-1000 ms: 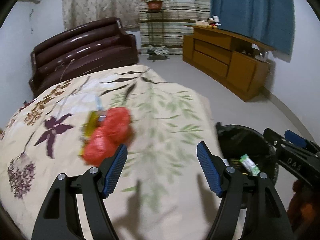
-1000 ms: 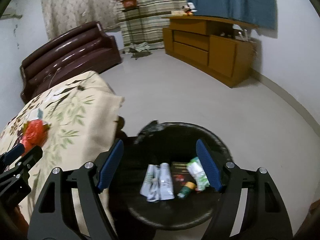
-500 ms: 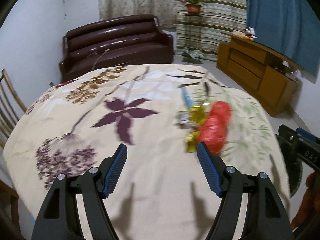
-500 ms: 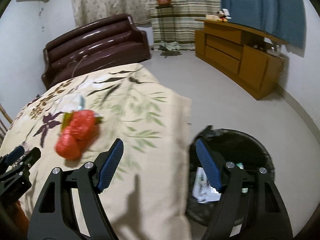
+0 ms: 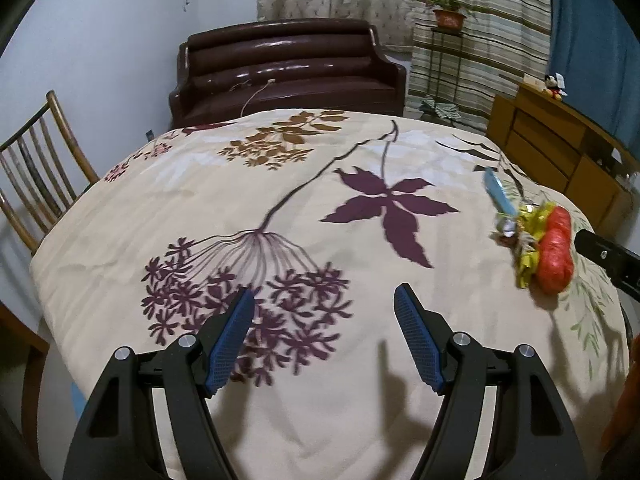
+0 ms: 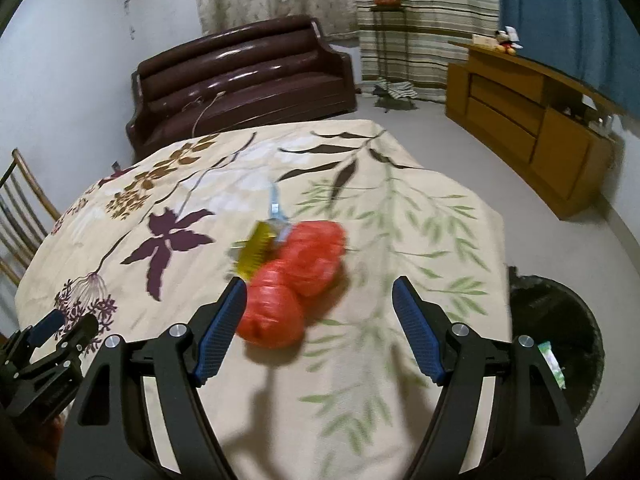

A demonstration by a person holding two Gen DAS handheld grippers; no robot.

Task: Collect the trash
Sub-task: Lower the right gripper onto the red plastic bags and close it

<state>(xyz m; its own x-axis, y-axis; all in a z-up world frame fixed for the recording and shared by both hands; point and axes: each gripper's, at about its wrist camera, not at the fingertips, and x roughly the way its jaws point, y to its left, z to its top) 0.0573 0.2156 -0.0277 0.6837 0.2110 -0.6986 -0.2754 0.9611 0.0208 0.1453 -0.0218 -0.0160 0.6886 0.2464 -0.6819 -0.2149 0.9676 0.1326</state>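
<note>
Left wrist: left gripper (image 5: 323, 334) jaws wide apart, nothing between them, hanging over the purple flower print on the cloth (image 5: 280, 184). A second back this view took in the bin and the red bag close by the left finger; now the bag (image 5: 554, 250) sits far to the right edge, with the yellow wrapper (image 5: 530, 240) and a blue packet (image 5: 498, 194) touching it on its left. View has swung left across the table. A chair (image 5: 36, 184) shows at left, the sofa (image 5: 286, 72) beyond. The other gripper's tip pokes in at right.

Right wrist: right gripper (image 6: 318, 326) also open and empty. It looked straight into the bin a second back; now the bin (image 6: 560, 320) is off to the lower right, some wrappers inside, and the red bag lies on the cloth just ahead, near the left finger (image 6: 218, 332). Whether finger and bag touch, cannot tell; picture is smeared. Left gripper shows at lower left.

Reading: both hands have come away from the bin toward the leftover pile. Right gripper looks best placed for the red bag; nothing grasped yet.
</note>
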